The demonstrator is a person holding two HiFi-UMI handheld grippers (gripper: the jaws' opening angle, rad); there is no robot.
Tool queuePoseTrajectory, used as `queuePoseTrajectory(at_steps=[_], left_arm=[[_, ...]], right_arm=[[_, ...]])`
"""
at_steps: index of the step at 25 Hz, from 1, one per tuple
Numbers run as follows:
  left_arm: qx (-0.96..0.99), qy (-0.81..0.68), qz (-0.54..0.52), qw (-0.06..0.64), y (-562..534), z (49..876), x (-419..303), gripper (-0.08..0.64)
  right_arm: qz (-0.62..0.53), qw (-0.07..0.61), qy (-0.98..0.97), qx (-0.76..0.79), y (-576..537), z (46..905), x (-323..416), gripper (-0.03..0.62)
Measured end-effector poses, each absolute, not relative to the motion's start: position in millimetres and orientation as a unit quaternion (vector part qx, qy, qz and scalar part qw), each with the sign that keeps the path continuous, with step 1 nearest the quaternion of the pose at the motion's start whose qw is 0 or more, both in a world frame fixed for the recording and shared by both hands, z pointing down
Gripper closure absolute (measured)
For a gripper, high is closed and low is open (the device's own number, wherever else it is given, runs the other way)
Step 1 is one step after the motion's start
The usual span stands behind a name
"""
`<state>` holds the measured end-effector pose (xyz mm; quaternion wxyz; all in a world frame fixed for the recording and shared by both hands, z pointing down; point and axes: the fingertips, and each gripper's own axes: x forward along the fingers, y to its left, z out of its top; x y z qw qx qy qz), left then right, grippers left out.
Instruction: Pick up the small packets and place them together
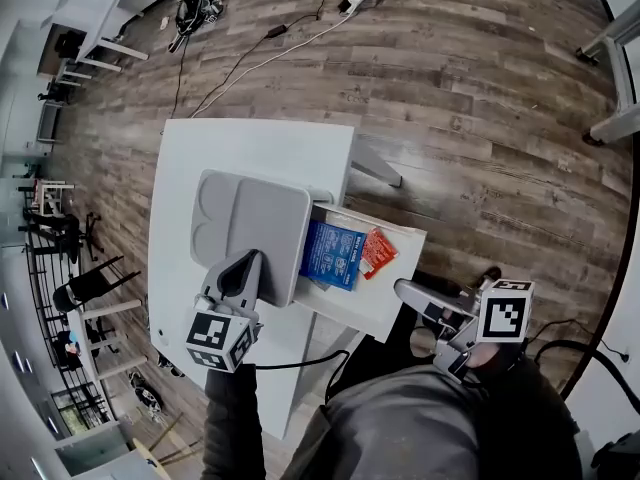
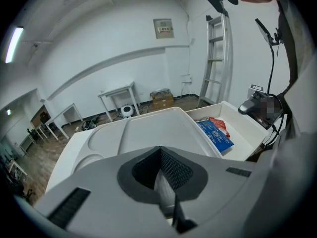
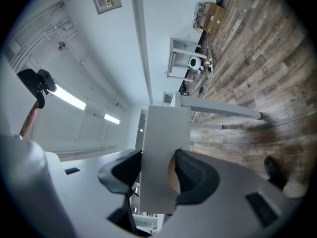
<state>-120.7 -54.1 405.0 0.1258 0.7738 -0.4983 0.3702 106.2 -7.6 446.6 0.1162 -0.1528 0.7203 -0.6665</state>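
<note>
On a white worktop [image 1: 250, 143] above a wood-plank floor [image 1: 480, 88], the left gripper [image 1: 240, 270] has its jaws closed on the near rim of a grey tray [image 1: 250, 213]. Just right of the tray, a blue packet [image 1: 332, 254] lies flat in a shallow white box [image 1: 365, 308], with a smaller red packet [image 1: 377, 251] touching its right edge (the two already side by side). At far right, the right gripper [image 1: 410, 303], held level, has its jaws clamped on the box's white side wall, one pad on each face.
</note>
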Motion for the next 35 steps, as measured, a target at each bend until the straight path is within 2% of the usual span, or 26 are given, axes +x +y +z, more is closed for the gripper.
queuePoseTrajectory(at_steps=[33, 35], left_arm=[[0.77, -0.505, 0.371, 0.122, -62, 399, -132, 0.569], [0.77, -0.504, 0.372, 0.124, -62, 400, -132, 0.569]], right_arm=[[-0.651, 0.138, 0.733, -0.138, 1, 443, 128, 0.371], [-0.646, 0.127, 0.738, -0.147, 2, 446, 128, 0.348]])
